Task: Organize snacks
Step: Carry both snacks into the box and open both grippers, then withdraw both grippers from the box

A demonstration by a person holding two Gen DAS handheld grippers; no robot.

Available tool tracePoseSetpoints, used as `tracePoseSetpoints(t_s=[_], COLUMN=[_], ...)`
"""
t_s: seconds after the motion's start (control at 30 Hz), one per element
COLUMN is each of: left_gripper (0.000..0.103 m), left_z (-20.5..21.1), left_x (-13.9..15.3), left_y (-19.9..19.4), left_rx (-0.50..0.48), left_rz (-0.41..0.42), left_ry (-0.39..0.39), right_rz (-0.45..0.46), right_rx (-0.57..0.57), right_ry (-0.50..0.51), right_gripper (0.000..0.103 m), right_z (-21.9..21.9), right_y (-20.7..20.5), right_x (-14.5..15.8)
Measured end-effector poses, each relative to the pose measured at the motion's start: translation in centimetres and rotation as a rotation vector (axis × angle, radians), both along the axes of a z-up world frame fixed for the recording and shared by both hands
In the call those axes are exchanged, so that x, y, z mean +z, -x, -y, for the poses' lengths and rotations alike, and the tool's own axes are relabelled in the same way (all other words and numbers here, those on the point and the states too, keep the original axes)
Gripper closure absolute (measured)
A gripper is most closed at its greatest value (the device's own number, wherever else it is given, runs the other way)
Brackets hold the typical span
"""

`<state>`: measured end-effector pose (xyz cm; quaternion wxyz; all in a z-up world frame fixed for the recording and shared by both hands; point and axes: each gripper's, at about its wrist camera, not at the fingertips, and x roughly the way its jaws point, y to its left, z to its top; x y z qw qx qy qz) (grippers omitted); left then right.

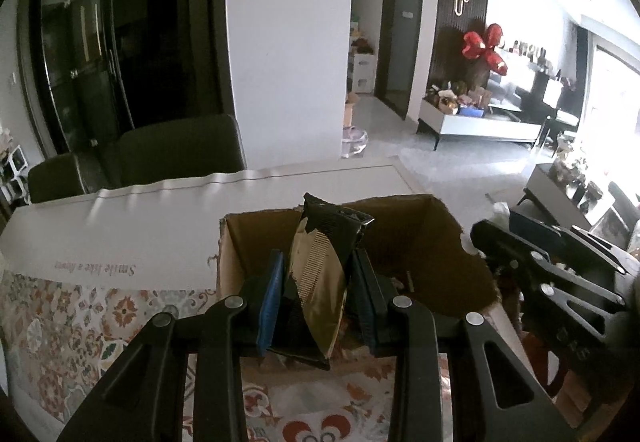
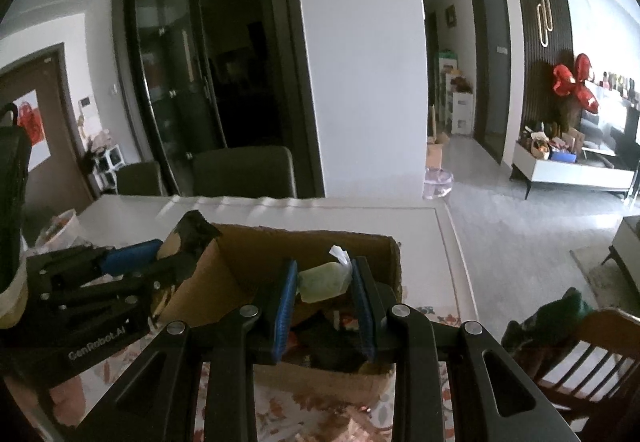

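My left gripper (image 1: 318, 282) is shut on a black and gold snack packet (image 1: 320, 274), held upright over the near edge of an open cardboard box (image 1: 404, 238). The right gripper (image 1: 560, 266) shows at the right edge of that view. In the right wrist view, my right gripper (image 2: 325, 284) is shut on a small pale green wrapped snack (image 2: 322, 279) above the same cardboard box (image 2: 296, 242). Dark packets lie on the box floor. The left gripper (image 2: 160, 262) with the gold packet (image 2: 188, 238) sits at the box's left wall.
The box stands on a table with a floral patterned cloth (image 1: 80, 322) and a white mat (image 1: 160, 222) printed with text. Dark chairs (image 1: 180, 145) stand behind the table. A wooden chair (image 2: 580, 362) is at the right, and a bowl (image 2: 60, 226) at the far left.
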<state>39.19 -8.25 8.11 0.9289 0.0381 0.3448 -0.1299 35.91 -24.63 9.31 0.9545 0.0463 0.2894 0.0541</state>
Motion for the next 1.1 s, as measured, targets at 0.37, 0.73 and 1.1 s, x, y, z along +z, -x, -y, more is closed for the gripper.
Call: tracePoseSetpoints(t_s=[0.37, 0.73, 1.1], left_gripper=[0.037, 0.024, 0.024], left_z=[-0.1, 0.2, 2.2], left_x=[-0.9, 0.3, -0.4], left_y=[-1.2, 5.1, 10.3], left_rx=[0.029, 0.001, -0.081], left_rz=[-0.017, 0.107, 0.160], left_ry=[-0.055, -0.094, -0.076], right_rz=[-0.052, -0.024, 0.009], right_rx=[-0.027, -0.069, -0.100], right_ry=[0.014, 0.016, 0.018], right_gripper=[0.049, 0.046, 0.045], right_z=[0.2, 0.9, 1.8], right_y=[-2.0, 3.1, 8.9], right_x=[-1.3, -1.5, -1.8])
